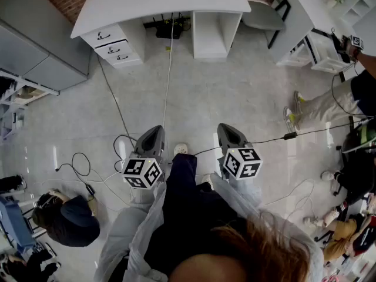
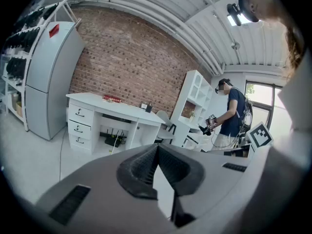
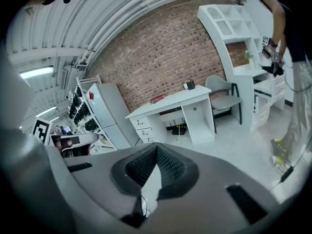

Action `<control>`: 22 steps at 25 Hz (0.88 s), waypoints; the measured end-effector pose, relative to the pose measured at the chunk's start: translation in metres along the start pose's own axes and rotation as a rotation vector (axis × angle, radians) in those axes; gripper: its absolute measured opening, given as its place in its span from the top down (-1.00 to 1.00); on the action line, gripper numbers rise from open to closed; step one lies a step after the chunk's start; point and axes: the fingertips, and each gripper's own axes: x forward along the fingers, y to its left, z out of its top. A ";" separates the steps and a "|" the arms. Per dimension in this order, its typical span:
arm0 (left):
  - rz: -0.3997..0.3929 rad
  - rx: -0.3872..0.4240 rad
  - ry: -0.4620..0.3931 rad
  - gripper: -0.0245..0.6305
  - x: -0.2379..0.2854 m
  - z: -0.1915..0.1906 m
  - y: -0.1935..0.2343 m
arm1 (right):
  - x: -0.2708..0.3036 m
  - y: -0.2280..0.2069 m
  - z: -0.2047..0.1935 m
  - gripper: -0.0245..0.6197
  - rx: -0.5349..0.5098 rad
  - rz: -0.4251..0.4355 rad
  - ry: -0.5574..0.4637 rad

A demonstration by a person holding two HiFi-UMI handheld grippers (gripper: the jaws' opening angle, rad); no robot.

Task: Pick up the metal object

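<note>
I cannot pick out a metal object in any view. My left gripper (image 1: 153, 130) and right gripper (image 1: 227, 128) are held side by side over the pale floor and point towards a white desk (image 1: 164, 4) some way ahead. In the left gripper view the left gripper (image 2: 157, 146) has its ribbed pads meeting at the tip, with nothing between them. The right gripper (image 3: 157, 147) looks the same, shut and empty. On the desk top lie a red thing (image 2: 111, 99) and some small dark items (image 2: 146, 106).
Cables (image 1: 117, 113) trail across the floor between me and the desk. A grey cabinet (image 2: 48, 82) stands left of the desk, and a chair (image 3: 222, 99) and white shelves (image 3: 234, 38) stand to its right. A person (image 2: 233, 113) stands at the right; another (image 1: 67, 219) crouches at the lower left.
</note>
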 end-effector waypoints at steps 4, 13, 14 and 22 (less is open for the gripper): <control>0.000 -0.006 -0.040 0.88 -0.034 -0.022 -0.038 | -0.055 -0.003 -0.026 0.91 -0.025 0.020 -0.017; 0.020 -0.006 -0.056 0.88 -0.106 -0.069 -0.087 | -0.130 0.013 -0.058 0.91 0.001 0.058 -0.099; 0.024 -0.006 -0.058 0.88 -0.112 -0.072 -0.089 | -0.136 0.016 -0.058 0.91 -0.005 0.056 -0.109; 0.072 -0.022 -0.058 0.88 -0.134 -0.081 -0.089 | -0.139 0.024 -0.061 0.91 -0.010 0.072 -0.091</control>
